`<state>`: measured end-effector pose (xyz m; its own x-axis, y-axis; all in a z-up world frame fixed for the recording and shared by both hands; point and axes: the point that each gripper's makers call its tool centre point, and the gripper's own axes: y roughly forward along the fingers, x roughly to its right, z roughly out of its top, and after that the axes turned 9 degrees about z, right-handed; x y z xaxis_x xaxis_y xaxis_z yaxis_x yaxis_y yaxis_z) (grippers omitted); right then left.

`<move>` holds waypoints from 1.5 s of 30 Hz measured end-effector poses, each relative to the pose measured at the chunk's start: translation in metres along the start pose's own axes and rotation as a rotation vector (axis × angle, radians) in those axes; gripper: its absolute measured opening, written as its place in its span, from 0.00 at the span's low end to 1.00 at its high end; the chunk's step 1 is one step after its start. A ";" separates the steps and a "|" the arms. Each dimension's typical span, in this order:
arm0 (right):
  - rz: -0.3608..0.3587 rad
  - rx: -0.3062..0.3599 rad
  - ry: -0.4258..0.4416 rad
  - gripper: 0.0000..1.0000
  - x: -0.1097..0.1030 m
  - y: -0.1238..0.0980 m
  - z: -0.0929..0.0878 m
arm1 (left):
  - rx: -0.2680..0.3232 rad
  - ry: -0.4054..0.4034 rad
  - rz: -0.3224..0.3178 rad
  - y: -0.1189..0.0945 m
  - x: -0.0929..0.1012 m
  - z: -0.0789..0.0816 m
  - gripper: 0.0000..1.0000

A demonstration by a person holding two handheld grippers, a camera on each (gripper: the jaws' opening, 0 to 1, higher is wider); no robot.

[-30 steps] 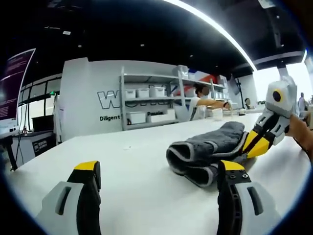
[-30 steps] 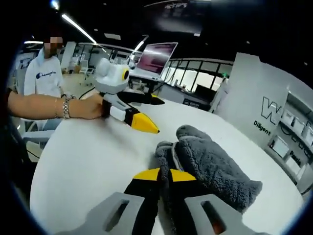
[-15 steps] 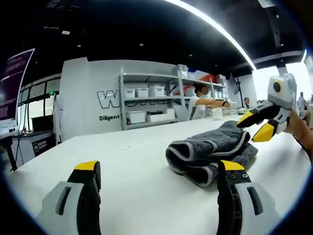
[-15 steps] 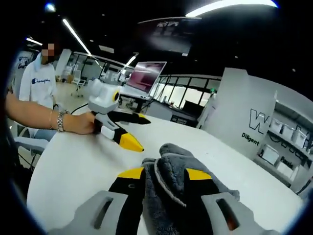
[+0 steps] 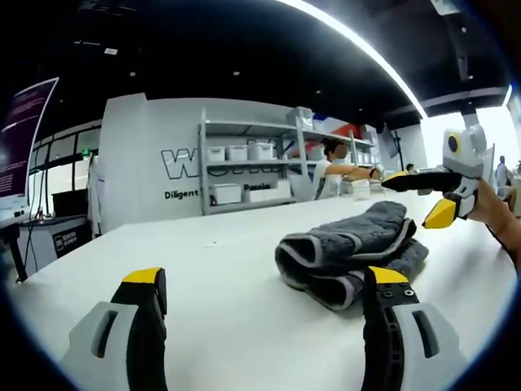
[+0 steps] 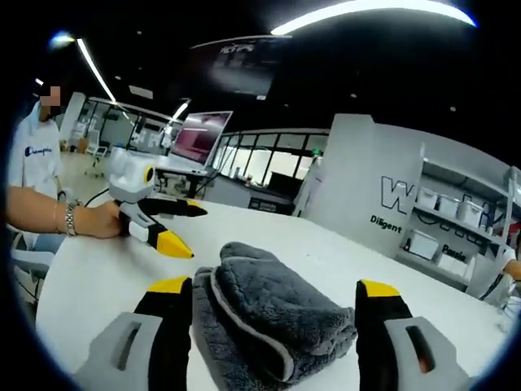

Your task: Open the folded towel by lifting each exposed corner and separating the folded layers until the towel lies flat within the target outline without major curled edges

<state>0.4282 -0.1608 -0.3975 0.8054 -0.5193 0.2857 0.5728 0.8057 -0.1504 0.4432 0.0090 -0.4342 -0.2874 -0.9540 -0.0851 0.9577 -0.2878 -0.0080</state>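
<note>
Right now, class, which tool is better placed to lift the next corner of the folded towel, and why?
Probably the right. Its tool is open with the towel lying right between its jaws, folded edge facing it. The left tool is also open but sits back on the table, with the towel off to one side.

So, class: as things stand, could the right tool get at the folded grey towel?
Probably yes. The right tool is open, with the towel lying between its jaws on the white table; nothing sits between them.
</note>
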 end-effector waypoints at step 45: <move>-0.019 -0.230 -0.340 0.78 -0.003 -0.001 -0.016 | 0.006 -0.002 0.007 0.006 -0.008 0.003 0.99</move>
<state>0.4284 -0.1647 -0.4137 0.7201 -0.3790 0.5812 0.6375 0.6922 -0.3383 0.4512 0.0141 -0.4308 -0.2805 -0.9562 -0.0830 0.9596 -0.2814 -0.0011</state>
